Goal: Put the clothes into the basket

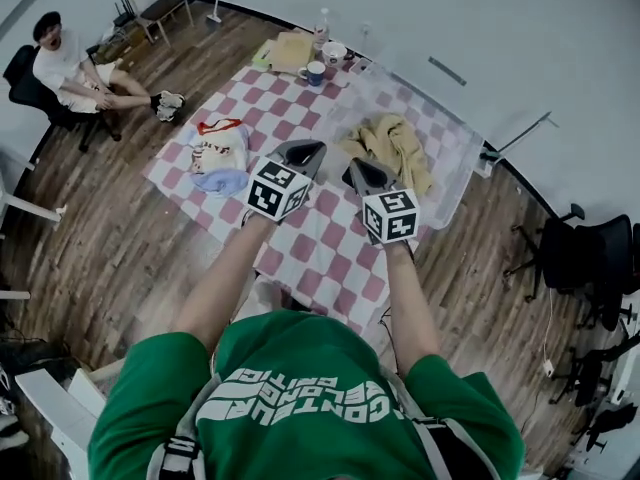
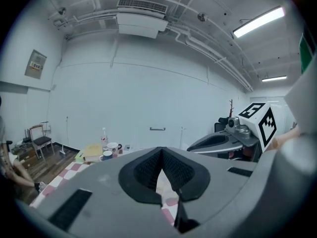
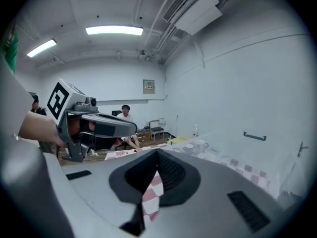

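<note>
I hold left gripper and right gripper pinched shut, empty, over bare mid tabletop. One yellow garment in basket, far right; one clothes heap, left.

Cool, even light poured down from the ceiling tubes, bright and flat, with only faint shadows. Both gripper views bent hard at the edges, corners gone black, and the left gripper looked soft near the lens.
</note>
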### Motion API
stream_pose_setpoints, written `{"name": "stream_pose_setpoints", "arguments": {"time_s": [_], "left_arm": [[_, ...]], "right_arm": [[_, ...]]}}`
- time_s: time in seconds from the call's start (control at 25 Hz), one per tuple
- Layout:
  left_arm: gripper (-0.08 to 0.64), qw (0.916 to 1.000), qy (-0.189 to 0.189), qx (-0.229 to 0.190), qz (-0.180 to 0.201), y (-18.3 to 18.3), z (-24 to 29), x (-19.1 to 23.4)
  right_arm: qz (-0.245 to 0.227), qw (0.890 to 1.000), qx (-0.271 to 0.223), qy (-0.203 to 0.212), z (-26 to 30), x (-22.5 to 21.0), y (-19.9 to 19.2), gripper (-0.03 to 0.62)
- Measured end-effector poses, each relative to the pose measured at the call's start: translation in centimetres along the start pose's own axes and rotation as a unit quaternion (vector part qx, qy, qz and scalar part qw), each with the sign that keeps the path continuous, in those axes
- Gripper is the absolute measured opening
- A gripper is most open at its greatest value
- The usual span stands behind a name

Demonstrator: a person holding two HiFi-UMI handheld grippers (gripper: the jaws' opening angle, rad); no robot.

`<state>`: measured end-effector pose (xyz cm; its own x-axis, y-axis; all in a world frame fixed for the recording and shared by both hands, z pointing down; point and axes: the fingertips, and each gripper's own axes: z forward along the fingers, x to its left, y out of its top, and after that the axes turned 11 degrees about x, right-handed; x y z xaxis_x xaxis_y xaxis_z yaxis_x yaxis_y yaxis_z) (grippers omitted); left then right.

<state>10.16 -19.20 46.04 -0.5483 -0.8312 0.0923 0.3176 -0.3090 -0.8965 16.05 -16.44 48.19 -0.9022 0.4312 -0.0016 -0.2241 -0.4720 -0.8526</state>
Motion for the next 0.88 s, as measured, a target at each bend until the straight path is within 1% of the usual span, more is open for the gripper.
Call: {"name": "stream_pose_setpoints", "arguments": {"time_s": [0.12,0.24,0.4,0.52,0.68,0.88], "left_arm": [[0.005,0.9994,0.028,-0.010,-0.019,-2.2,-3.0,1.1],[0.005,0.9978,0.053,-0.010,-0.039,-4.8,-5.7,2.2],[0.005,0.9942,0.083,-0.013,-0.067,-7.8,-8.9,3.6],[0.003,0.9912,0.099,-0.019,-0.085,-9.4,-10.5,4.2],[0.005,0.9887,0.114,-0.021,-0.095,-10.6,-11.7,4.6],[0.003,0.9867,0.125,-0.025,-0.101,-11.2,-12.3,4.7]], "right_arm": [[-0.019,0.999,0.004,0.037,1.3,3.4,-0.3,0.008],[-0.027,0.997,0.006,0.067,2.3,6.5,-0.8,0.008],[-0.036,0.994,0.008,0.103,3.3,10.1,-1.5,0.008],[-0.048,0.991,0.015,0.128,4.1,12.3,-2.1,0.008],[-0.059,0.987,0.020,0.145,4.6,14.2,-2.6,0.008],[-0.063,0.986,0.025,0.152,4.7,15.0,-2.9,0.008]]}}
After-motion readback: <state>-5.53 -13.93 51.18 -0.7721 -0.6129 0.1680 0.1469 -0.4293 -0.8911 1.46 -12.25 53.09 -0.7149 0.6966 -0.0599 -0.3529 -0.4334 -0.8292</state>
